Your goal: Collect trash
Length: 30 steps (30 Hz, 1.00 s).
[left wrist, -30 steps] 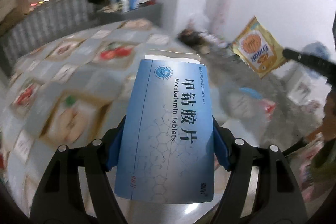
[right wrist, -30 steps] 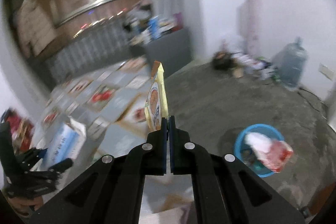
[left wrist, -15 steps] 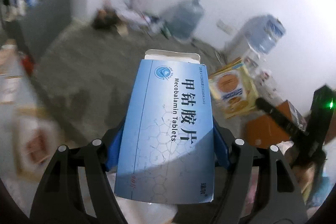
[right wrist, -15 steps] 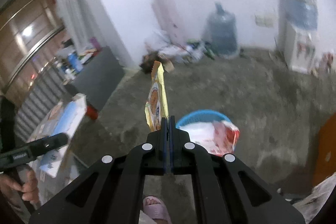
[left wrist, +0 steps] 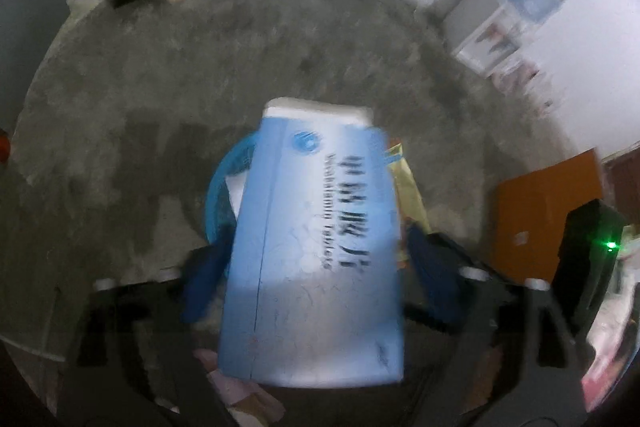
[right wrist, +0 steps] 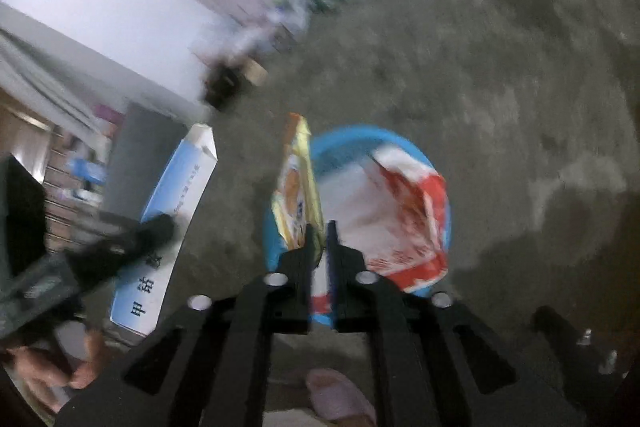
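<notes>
Releasing is being carried out over the blue basin (right wrist: 400,139): the left gripper (left wrist: 316,267) fingers are opening beside the tablet box (left wrist: 320,247), pads clear. The right gripper (right wrist: 320,227) fingers are opening narrowly, the snack wrapper (right wrist: 298,187) lying against one. Both items are judged to need a clear drop next.

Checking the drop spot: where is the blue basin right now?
On the grey floor, mid-frame in the right wrist view, the blue basin sits directly beneath the yellow wrapper.

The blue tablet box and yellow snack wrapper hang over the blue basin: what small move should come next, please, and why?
Probably just let both jaws finish opening. The blue tablet box and yellow snack wrapper already hang above the round blue plastic basin, and both sets of jaws are opening, so the pieces should drop in.
</notes>
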Each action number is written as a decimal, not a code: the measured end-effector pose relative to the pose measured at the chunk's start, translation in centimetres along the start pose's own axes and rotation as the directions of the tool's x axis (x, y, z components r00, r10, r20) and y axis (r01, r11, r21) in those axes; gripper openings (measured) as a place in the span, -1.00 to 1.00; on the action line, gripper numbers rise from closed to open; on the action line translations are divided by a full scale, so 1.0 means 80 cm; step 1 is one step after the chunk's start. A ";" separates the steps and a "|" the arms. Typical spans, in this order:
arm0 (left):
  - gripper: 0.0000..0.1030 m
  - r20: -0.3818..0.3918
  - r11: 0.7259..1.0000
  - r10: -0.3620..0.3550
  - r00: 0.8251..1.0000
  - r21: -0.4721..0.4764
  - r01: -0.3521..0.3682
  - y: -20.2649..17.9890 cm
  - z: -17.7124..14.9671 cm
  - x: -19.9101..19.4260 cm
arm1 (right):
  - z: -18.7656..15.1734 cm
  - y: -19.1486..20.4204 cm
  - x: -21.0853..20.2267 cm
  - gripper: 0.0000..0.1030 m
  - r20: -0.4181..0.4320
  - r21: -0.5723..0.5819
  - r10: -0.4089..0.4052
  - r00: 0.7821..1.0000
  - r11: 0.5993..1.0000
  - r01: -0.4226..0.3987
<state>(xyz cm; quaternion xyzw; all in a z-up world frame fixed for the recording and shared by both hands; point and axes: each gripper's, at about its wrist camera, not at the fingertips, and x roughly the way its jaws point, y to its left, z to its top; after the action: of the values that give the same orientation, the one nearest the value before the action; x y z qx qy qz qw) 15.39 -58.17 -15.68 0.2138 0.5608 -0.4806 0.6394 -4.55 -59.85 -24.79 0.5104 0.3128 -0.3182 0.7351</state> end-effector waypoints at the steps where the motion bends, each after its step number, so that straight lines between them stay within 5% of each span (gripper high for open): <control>1: 0.69 -0.033 1.000 0.021 0.999 -0.013 -0.022 0.002 0.002 0.020 | -0.001 -0.012 0.018 -0.43 -0.037 0.022 -0.034 0.999 0.999 0.035; 4: 0.69 -0.081 0.998 0.029 0.996 -0.051 -0.034 0.009 0.003 0.047 | -0.008 -0.030 0.030 -0.35 -0.052 0.061 -0.041 0.998 0.997 0.045; 8: 0.69 -0.052 0.999 -0.005 0.999 -0.043 0.002 0.008 0.000 0.028 | -0.010 -0.025 0.020 -0.16 -0.006 0.045 -0.046 0.999 0.998 0.046; 18: 0.69 0.144 0.999 -0.028 0.989 -0.024 0.032 0.009 -0.022 -0.116 | -0.019 0.053 -0.056 -0.05 0.115 -0.165 -0.031 0.993 0.985 0.050; 24: 0.75 0.341 1.000 0.009 0.940 -0.021 -0.002 0.022 -0.080 -0.255 | -0.049 0.135 -0.142 0.44 0.253 -0.361 0.031 0.967 0.930 0.064; 30: 0.80 0.495 0.977 0.178 0.851 -0.192 -0.093 0.053 -0.180 -0.377 | -0.120 0.216 -0.239 0.83 0.379 -0.542 0.168 0.910 0.838 0.071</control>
<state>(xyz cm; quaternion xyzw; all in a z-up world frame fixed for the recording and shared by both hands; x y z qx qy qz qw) 14.34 -33.25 7.01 0.0662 0.3923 -0.4266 0.8122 -3.73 -43.13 -2.98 0.2099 0.2147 -0.2970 0.9064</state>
